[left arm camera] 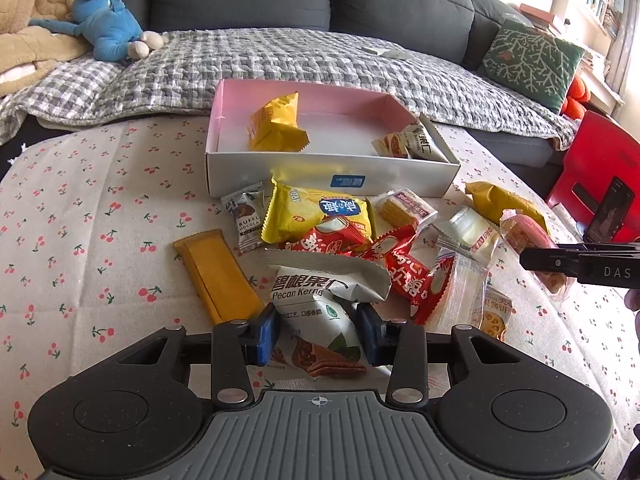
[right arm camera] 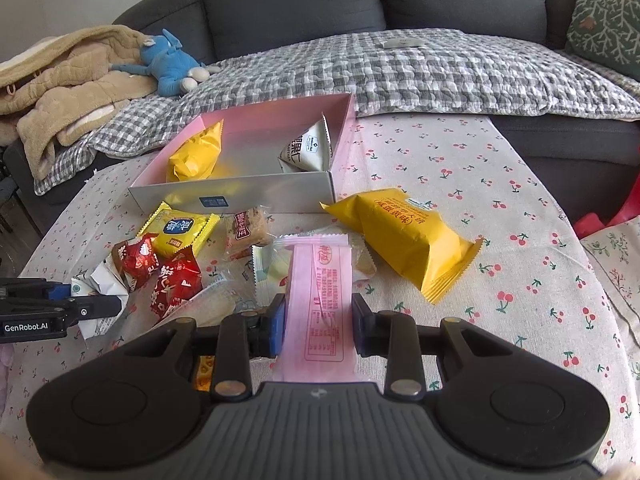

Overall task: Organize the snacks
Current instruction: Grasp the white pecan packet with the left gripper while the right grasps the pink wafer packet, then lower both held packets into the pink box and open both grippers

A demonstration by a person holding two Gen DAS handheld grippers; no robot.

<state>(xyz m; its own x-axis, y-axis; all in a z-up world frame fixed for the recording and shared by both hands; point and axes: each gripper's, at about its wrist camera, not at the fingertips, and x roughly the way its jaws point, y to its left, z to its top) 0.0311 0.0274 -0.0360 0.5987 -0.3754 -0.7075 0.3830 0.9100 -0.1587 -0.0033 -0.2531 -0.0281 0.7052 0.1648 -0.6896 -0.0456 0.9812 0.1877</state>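
Observation:
A white box with a pink inside (left arm camera: 280, 176) (right arm camera: 240, 194) stands on the cherry-print table and holds a yellow packet (left arm camera: 276, 122) (right arm camera: 198, 154) and a white pecan packet (left arm camera: 424, 142) (right arm camera: 306, 150). My left gripper (left arm camera: 320, 330) is shut on a white Pecan Kernels packet (left arm camera: 320, 312) at the near edge of a snack pile. My right gripper (right arm camera: 319, 322) is shut on a pink wrapped bar (right arm camera: 322, 296), also in the left wrist view (left arm camera: 532, 240). Red packets (left arm camera: 400, 264) (right arm camera: 160, 276) lie in the pile.
A large yellow packet (right arm camera: 404, 240) lies right of the box. An orange bar (left arm camera: 218, 276) lies left of the pile. A grey sofa with a checked blanket (left arm camera: 280, 56), a blue plush toy (left arm camera: 108, 28) and a green cushion (left arm camera: 532, 60) is behind. A phone on a stand (left arm camera: 610, 212) is at the right.

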